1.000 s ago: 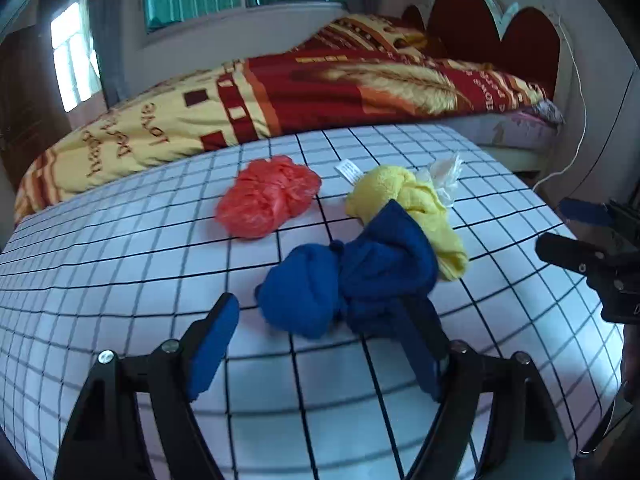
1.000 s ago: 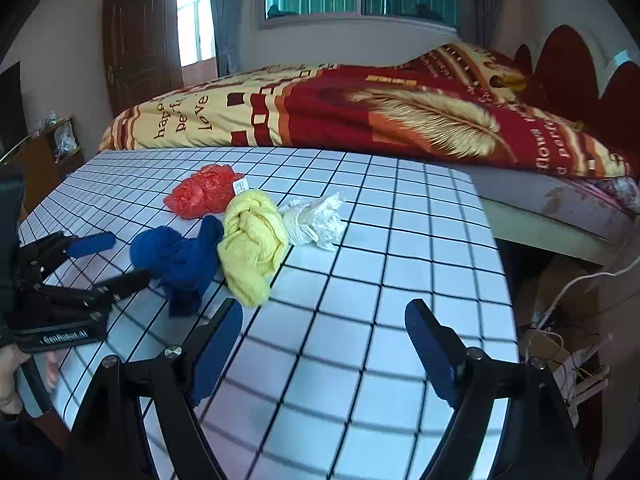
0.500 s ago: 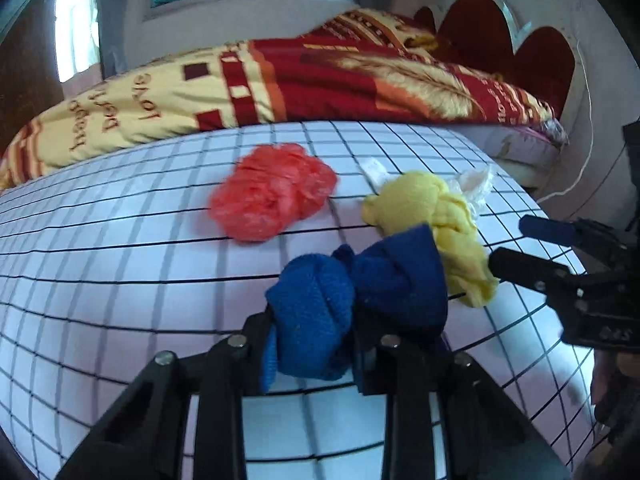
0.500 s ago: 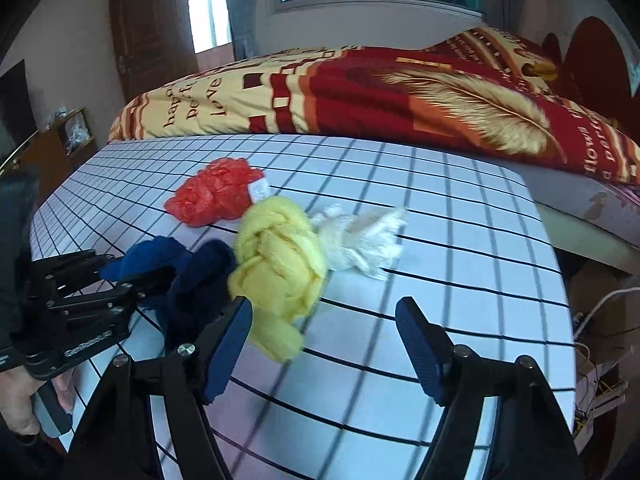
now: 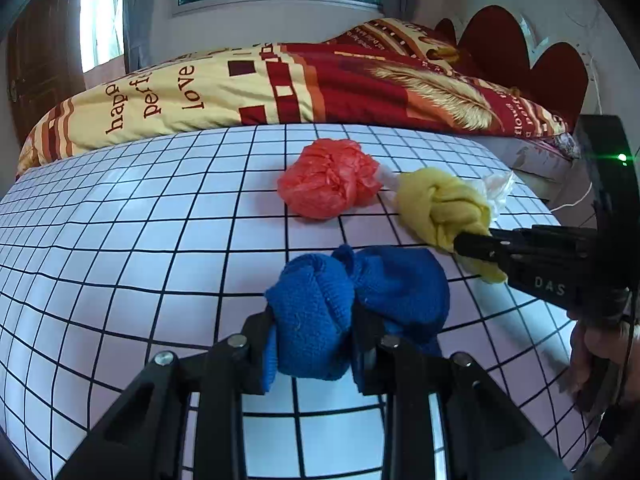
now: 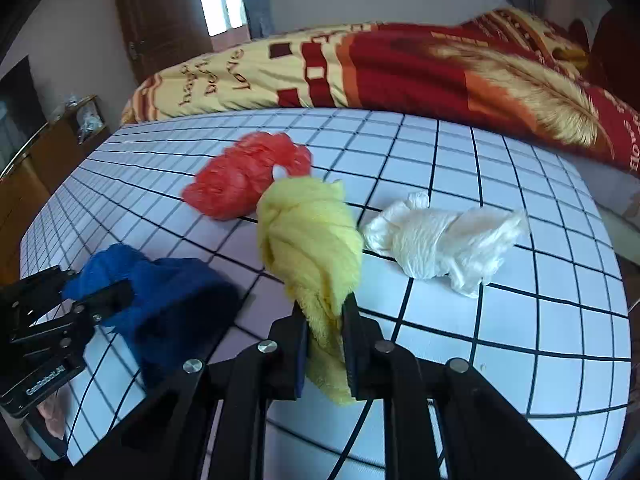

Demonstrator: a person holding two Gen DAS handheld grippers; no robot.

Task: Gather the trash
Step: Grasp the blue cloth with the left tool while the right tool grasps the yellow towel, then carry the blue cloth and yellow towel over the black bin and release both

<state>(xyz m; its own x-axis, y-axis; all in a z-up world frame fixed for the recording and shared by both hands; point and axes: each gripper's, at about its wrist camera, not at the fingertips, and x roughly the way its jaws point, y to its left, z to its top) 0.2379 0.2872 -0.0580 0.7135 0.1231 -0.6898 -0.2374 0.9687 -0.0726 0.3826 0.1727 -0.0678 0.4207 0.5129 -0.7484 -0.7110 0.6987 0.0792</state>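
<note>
While left tongs (image 5: 312,344) clamp blue cloth (image 5: 356,304) | right tongs (image 6: 325,344) clamp yellow cloth (image 6: 312,240)

We see open gridded table (image 5: 120,240) left of the red bag (image 5: 328,184); right of the white tissue (image 6: 444,240) it is open too. The bed (image 5: 280,84) blocks the far edge.

Home bedroom: quilted bed (image 5: 304,84)
</note>
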